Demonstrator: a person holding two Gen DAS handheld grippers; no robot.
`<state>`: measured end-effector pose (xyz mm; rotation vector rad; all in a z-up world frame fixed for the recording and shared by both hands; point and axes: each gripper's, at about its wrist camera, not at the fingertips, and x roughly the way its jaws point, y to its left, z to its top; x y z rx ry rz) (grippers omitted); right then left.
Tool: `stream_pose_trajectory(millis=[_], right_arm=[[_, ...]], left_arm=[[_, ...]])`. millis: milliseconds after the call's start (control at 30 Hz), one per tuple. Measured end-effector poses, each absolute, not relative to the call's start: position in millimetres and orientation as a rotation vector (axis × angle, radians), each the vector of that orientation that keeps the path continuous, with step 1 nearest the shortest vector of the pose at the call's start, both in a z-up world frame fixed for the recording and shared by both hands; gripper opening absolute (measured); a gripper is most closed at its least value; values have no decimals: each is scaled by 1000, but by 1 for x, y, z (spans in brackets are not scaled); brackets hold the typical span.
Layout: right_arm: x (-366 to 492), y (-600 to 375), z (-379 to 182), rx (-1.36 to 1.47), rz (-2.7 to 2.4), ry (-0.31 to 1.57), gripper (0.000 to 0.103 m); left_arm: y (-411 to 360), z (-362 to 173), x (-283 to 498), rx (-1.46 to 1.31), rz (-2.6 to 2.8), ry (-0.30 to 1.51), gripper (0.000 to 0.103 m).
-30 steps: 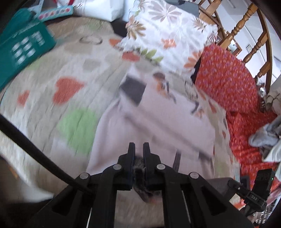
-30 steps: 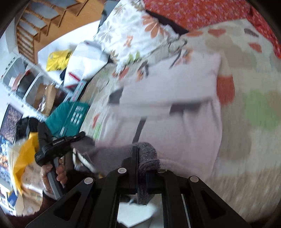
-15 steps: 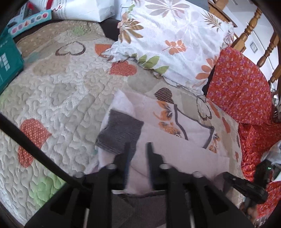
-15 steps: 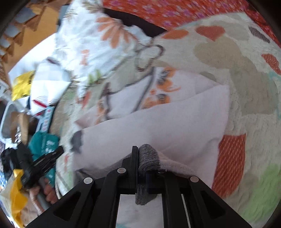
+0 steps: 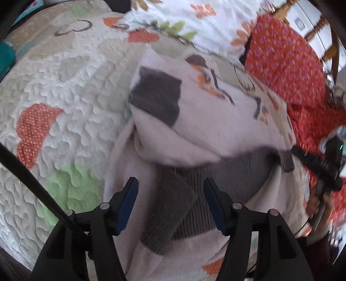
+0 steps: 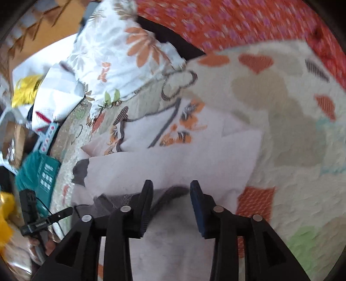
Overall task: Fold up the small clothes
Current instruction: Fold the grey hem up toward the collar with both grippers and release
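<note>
— Well, left hand-held gripper [image 5: 170, 190]: jaws spreading, dark grey ribbed cuff [image 5: 170, 214] lying between the pads, not pinched. Pale sweater [image 5: 201, 129] bunched and folded over itself on the quilted bedspread [image 5: 64, 90].

— And the right hand-held gripper [image 6: 171, 194]: jaws likewise parting, grey hem [image 6: 173, 191] between them, untouched by either pad.

— Open room: bare quilt to the sweater's left in the left wrist view, out to the bedspread's near edge. Crowded on the far side by the floral pillow [image 5: 194, 19] and red floral cloth [image 5: 285, 62].

— Seen only from the right wrist: teal basket [image 6: 41, 173] off the bed's edge, yellow bag [image 6: 26, 90], plus wide bare quilt to the sweater's right, around the orange heart patch [image 6: 256, 61].

— Seen only from the left: wooden chair rails [image 5: 324, 28] behind the red cloth.
</note>
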<state>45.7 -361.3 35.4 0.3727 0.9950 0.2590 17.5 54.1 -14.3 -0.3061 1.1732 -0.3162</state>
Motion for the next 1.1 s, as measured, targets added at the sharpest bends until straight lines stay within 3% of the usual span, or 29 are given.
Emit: stream_pose_trajectory(millis=[100,267,300,333,367,500,567,633,933,1100], right_arm=[[39,-349,51,309,365,970,60],[26,-329,64,153,434,950,63],[24,-325,62,112,436,962,63],[23,-321,59,77,436,977,63],[22,-317,55,47,442,999,63],[24,-309,38,71,486,1046,63],[30,-305,27,79,468,1072,55],[40,-301,17,78,415,1107,9],[64,-339,47,356,354,933,8],[88,-361,27,403,209,919,11]], left_arm=[[41,-18,13,-229,-373,1213,67],[30,-22,6,-129,-370,1218,66],[30,-22,5,-112,-358,1216,51],[30,-22,5,-87,-338,1214,20],[31,-22,5,-85,-331,1222,11],[47,-17,9,-184,-317,1208,10],[50,-13,11,-206,-296,1186,9],[50,-7,16,-221,-281,1164,9],[40,34,86,-282,-192,1013,8],[30,16,123,-279,-53,1007,8]])
